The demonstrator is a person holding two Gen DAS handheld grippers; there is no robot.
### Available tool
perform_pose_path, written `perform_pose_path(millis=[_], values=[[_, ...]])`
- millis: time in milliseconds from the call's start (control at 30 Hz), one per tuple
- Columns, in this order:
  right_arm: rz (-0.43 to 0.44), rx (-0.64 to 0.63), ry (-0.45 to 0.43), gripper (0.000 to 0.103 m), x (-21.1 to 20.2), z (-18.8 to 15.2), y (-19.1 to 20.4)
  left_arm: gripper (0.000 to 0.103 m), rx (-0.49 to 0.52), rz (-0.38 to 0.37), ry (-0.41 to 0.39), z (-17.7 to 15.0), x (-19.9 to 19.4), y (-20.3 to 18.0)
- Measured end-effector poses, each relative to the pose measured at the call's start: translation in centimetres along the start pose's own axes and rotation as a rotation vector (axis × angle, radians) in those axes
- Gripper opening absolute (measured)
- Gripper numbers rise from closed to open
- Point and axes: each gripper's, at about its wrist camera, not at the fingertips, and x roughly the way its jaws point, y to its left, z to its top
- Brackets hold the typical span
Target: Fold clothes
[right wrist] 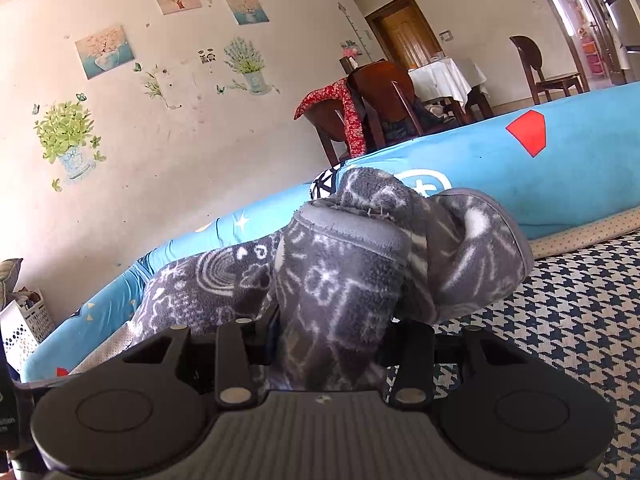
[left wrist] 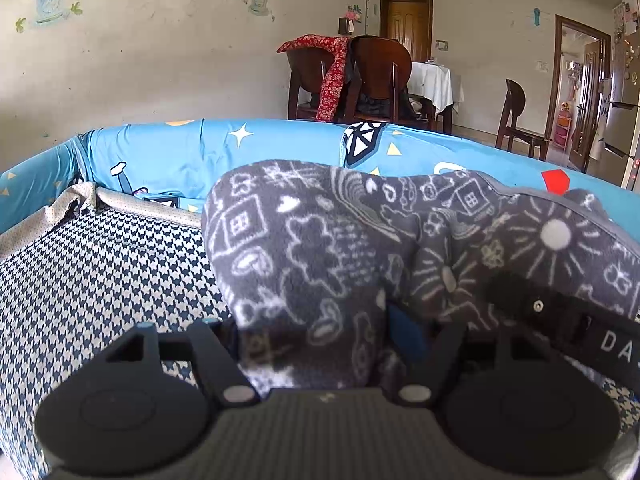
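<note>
A: Grey fleece, printed with white doodles of houses, suns and hearts, is shown as the task's garment [left wrist: 320,248]; it is bunched and lifted above a houndstooth-patterned cover [left wrist: 100,280] in navy and cream.

B: In the left wrist view, the left gripper [left wrist: 316,336] is seen closed on a fold of the fleece, which is pinched between its two black fingers and billows up and forward from them. A blue pad is visible on the inner face of one finger (the other is hidden by cloth).

A: In the right wrist view, the right gripper [right wrist: 332,344] is likewise clamped on the fleece garment [right wrist: 360,272]. A hemmed edge, with a band of plain grey binding, is rolled over just above the fingers, and the rest of the cloth trails off to the left.

B: Part of the other gripper's black body, lettered in white, is seen at the right edge of the left view, pressed against the fleece.

A: Behind the garment, a bright blue cushioned border [right wrist: 560,168] with stars, triangles and a red shape is shown running along the far side of the houndstooth cover. Beyond it, dark wooden chairs [left wrist: 380,76] are seen, one draped with a red floral cloth [left wrist: 332,68], and a table under a white tablecloth [right wrist: 444,76]. Flower-pot decals [right wrist: 72,140] are stuck on the wall.
</note>
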Motion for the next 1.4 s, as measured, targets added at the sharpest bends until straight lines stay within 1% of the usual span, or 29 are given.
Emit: perform_pose_path(millis=[667, 1033, 1400], values=[[0.02, 0.007, -0.022, 0.044, 1.9, 0.7, 0.5, 0.07, 0.003, 0.036, -0.018, 0.8, 0.9, -0.6], [0.04, -0.001, -0.039, 0.044, 3.1, 1.1, 1.2, 0.07, -0.01, 0.057, -0.036, 1.6, 1.2, -0.1], [0.058, -0.004, -0.057, 0.044, 4.2, 1.3, 1.5, 0.07, -0.015, 0.077, -0.05, 2.7, 2.3, 0.6]])
